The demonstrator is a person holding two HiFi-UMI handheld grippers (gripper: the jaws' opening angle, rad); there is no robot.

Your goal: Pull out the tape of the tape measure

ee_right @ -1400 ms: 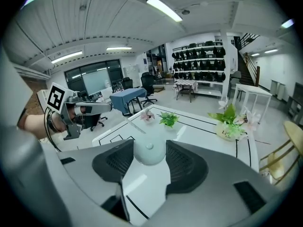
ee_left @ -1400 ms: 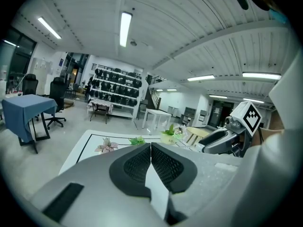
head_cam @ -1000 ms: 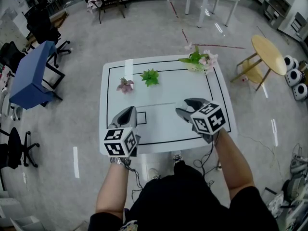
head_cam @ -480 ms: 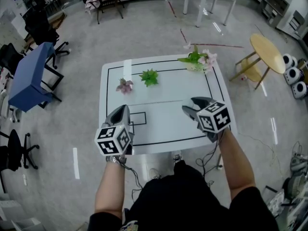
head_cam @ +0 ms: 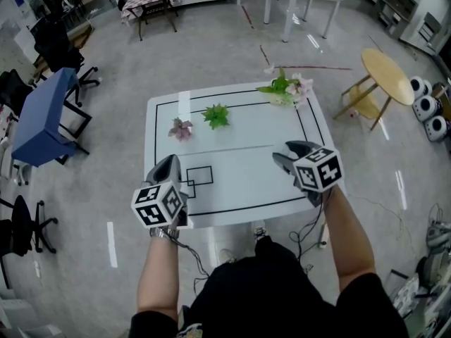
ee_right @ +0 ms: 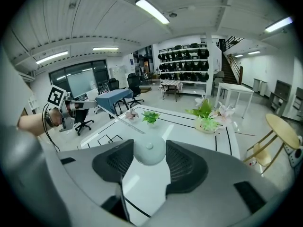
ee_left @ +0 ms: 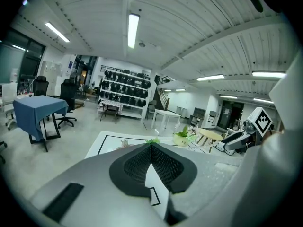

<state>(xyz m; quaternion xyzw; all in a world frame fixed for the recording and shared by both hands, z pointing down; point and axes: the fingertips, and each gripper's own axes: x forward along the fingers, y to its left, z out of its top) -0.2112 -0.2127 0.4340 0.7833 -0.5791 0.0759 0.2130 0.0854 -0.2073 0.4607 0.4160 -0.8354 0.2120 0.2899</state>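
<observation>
Head view: left gripper point(head_cam: 169, 163) and right gripper point(head_cam: 287, 153) drift wider apart over table point(head_cam: 239, 185); tape point(head_cam: 232, 149) between them lengthens. Left jaws pressed together on tape tip, right jaws clamp round white tape measure case point(ee_right: 149, 149). Pull progressing.

tape measure case point(ee_right: 149, 150): round, pale grey, clamped in right gripper point(ee_right: 149, 145) | tape point(ee_right: 124, 122): drawn out leftward, taut

My left hand-held gripper point(head_cam: 168, 164) has slid left toward the counter's point(head_cam: 239, 125) edge and my right hand-held gripper point(head_cam: 287, 153) rightward, so they stand farther apart with more tape point(ee_right: 120, 120) drawn from the tape measure point(ee_right: 149, 150).
</observation>
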